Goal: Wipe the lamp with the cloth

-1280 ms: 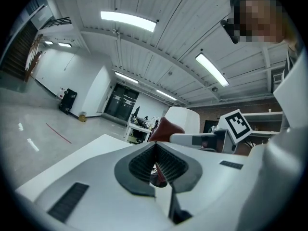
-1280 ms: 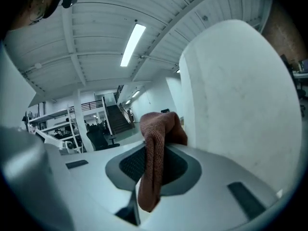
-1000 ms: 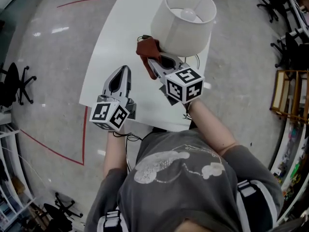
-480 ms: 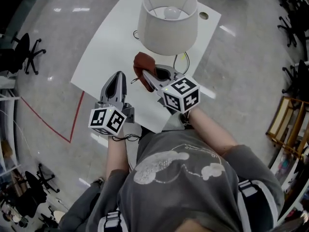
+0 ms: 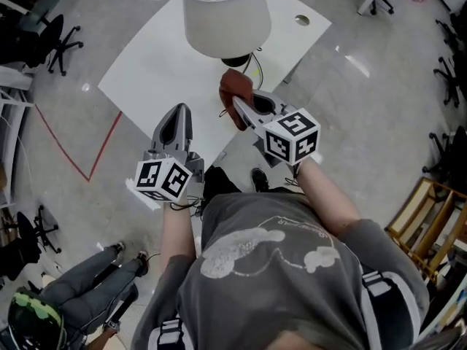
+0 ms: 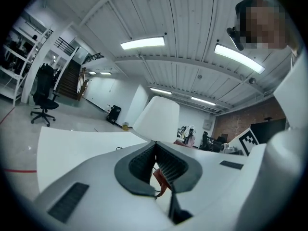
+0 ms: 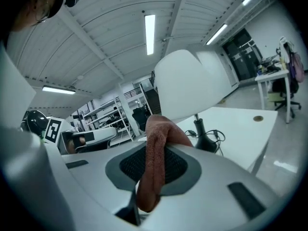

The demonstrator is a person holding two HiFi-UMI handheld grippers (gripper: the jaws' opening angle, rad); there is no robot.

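Cloth (image 7: 156, 162): rust-brown. It sits pinched between the jaws of the right gripper (image 5: 241, 111). One fold bulges up past the jaw tips and the rest hangs down between the pads.

Lamp (image 5: 226, 13): white drum shade on a dark stem and base. It stands straight ahead of the right gripper, just beyond the cloth. In the right gripper view the shade fills the space above and behind the cloth fold. The lamp base (image 7: 204, 139) lies a little to the right of the jaw line, with its black cord (image 7: 220, 134) looped beside it. We cannot tell whether the cloth touches the lamp.

Left gripper (image 5: 179, 110): jaws pressed together at the tips, nothing between them. It is held to the left of the right gripper and apart from it. It points toward the same lamp, and the shade shows directly over its closed tips in the left gripper view.

Table (image 5: 149, 64): white top. It carries the lamp and reaches forward and to the left of both grippers.

Surroundings: grey polished floor with a red tape line (image 5: 69, 143) to the far left of the left gripper. Black office chairs (image 5: 55, 39) stand farther out. A second person (image 5: 87, 283) in grey trousers sits low, behind and left of the left gripper.
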